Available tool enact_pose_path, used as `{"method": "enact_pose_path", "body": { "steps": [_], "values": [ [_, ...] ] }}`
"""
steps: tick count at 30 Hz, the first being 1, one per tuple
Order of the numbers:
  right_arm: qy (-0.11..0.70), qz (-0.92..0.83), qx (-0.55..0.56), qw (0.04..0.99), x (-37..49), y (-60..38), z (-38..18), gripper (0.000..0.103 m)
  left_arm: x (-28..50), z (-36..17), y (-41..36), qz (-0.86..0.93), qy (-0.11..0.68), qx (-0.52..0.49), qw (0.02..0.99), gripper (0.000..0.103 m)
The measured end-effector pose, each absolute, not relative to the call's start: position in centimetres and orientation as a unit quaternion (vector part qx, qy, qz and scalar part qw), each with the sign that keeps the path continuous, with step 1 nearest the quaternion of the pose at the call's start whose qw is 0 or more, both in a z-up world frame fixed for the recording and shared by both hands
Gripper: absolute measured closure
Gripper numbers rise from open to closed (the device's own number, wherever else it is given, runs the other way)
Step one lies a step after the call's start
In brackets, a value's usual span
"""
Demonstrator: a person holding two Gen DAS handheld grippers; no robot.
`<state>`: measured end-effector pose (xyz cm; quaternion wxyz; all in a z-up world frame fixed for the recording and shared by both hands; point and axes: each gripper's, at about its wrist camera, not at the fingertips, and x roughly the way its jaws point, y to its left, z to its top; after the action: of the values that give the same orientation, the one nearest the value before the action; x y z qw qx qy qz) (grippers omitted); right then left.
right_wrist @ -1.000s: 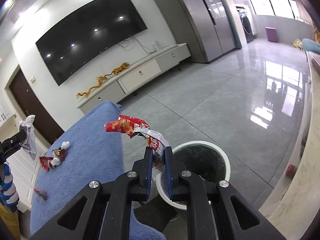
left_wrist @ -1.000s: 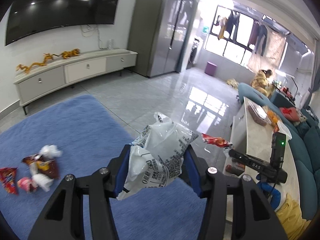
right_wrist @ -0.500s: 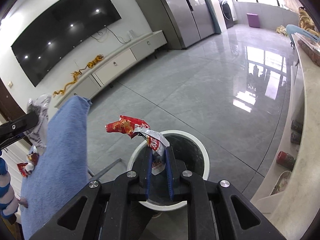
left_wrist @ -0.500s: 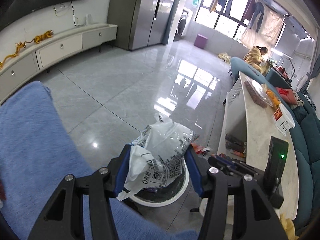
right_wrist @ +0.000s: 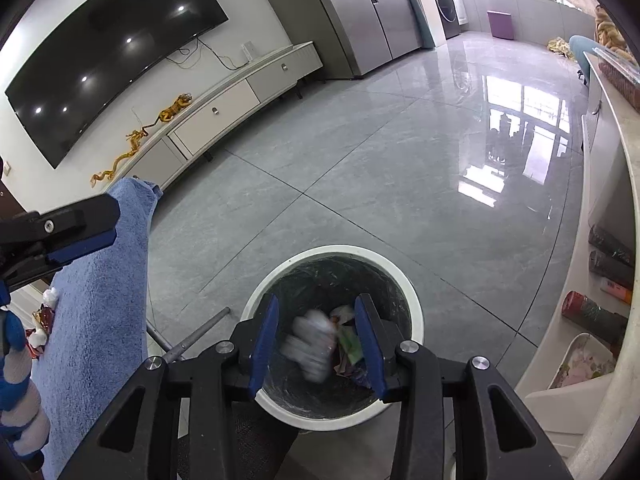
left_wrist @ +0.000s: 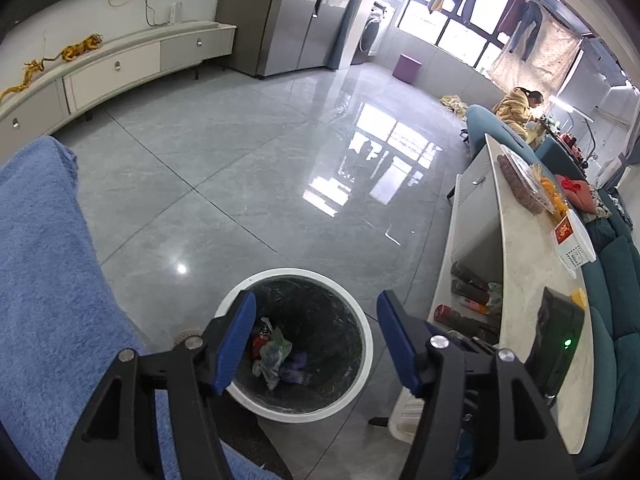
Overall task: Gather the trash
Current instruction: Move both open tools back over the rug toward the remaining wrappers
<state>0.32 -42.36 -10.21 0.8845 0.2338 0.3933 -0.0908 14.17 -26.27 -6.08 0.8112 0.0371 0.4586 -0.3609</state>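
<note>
A round white trash bin [left_wrist: 362,320] with a dark liner stands on the grey tile floor; it also shows in the right wrist view [right_wrist: 414,312]. My left gripper [left_wrist: 316,320] is open and empty above the bin. Wrappers [left_wrist: 274,354] lie at the bin's bottom. My right gripper [right_wrist: 316,326] is open and empty above the bin. A blurred white bag [right_wrist: 312,344] is falling inside the bin, beside coloured wrappers [right_wrist: 346,340]. More trash [right_wrist: 42,320] lies on the blue cloth at far left.
A blue cloth-covered surface [left_wrist: 36,280] lies left of the bin. A white counter [left_wrist: 532,264] with shelves of cans and a black device [left_wrist: 558,340] stands on the right. A TV cabinet [right_wrist: 224,108] runs along the far wall. The left gripper's finger [right_wrist: 68,228] shows in the right wrist view.
Both grippers moved over the bin and opened. The white bag left my left gripper and the red wrapper left my right gripper; both dropped into the bin.
</note>
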Motion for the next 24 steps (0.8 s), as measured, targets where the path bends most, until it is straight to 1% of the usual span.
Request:
{"method": "enact_pose_path", "body": {
  "steps": [2, 6, 10, 11, 13, 15, 24],
  "values": [
    [0.389, -0.095, 0.233, 0.886, -0.1, -42.2, -9.7, 0.064, 13.8, -5.7, -25.7, -0.353, 0.451, 0.04, 0.819, 0.042],
    [0.378, -0.101, 0.231, 0.891, -1.0, -41.9, -8.3, 0.057, 12.4, -4.2, -24.0, -0.327, 0.428, 0.045, 0.842, 0.042],
    [0.363, -0.109, 0.22, 0.899, -1.7, -41.1, -6.4, 0.054, 11.1, -2.8, -22.0, -0.3, 0.402, 0.047, 0.864, 0.041],
    [0.358, -0.11, 0.216, 0.902, -1.9, -40.8, -5.9, 0.053, 10.5, -2.3, -21.4, -0.292, 0.394, 0.047, 0.87, 0.04],
    [0.348, -0.112, 0.205, 0.908, -2.2, -40.1, -4.7, 0.051, 9.9, -1.5, -20.3, -0.282, 0.38, 0.045, 0.88, 0.033],
    [0.339, -0.114, 0.196, 0.913, -2.4, -39.5, -3.7, 0.047, 9.0, -0.5, -19.1, -0.272, 0.362, 0.043, 0.89, 0.032],
    [0.296, -0.099, 0.154, 0.937, -3.5, -35.8, 0.9, 0.045, 5.8, 3.7, -14.0, -0.236, 0.299, 0.037, 0.924, 0.032]
  ]
}}
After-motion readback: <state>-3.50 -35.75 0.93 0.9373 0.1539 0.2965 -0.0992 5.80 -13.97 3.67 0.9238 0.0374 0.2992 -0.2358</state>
